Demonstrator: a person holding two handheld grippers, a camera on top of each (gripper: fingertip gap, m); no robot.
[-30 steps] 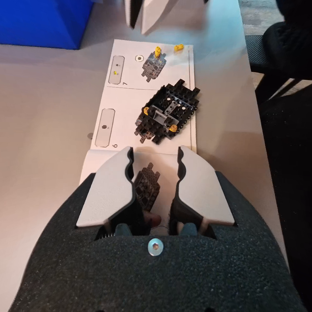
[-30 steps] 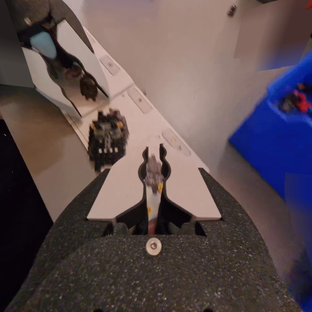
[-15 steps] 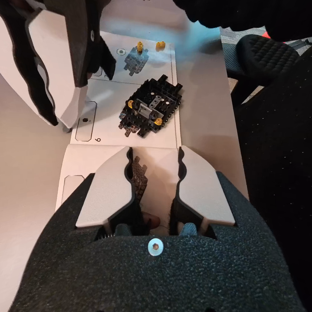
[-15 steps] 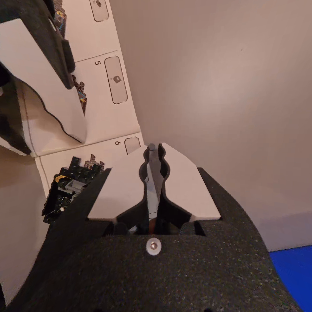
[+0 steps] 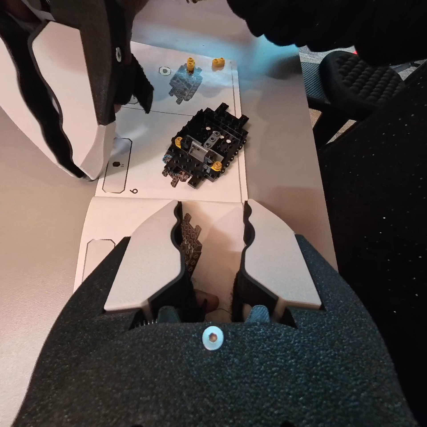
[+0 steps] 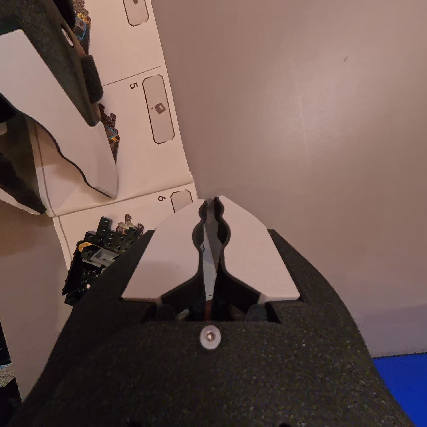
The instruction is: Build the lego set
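A black lego build [image 5: 205, 147] with grey and yellow parts sits on the white instruction sheet [image 5: 150, 129]; it also shows in the right wrist view [image 6: 101, 254]. Two small yellow pieces [image 5: 190, 62] [image 5: 218, 62] lie at the sheet's far end. My left gripper [image 5: 211, 204] is open and empty, low over the sheet just short of the build. My right gripper [image 6: 210, 200] has its jaws nearly together, tips down at the table beside the sheet's left edge; it also shows in the left wrist view [image 5: 86, 175]. A small dark bit shows under its tips; I cannot tell if it is held.
A blue bin [image 6: 404, 381] stands on the table to the right of my right gripper. A black chair [image 5: 360, 76] stands past the table's right edge [image 5: 323, 208]. A dark sleeve [image 5: 323, 18] reaches over the far end.
My right gripper swung from above the sheet's far end to its left edge and came down to the table. My left gripper stayed open and shifted slightly.
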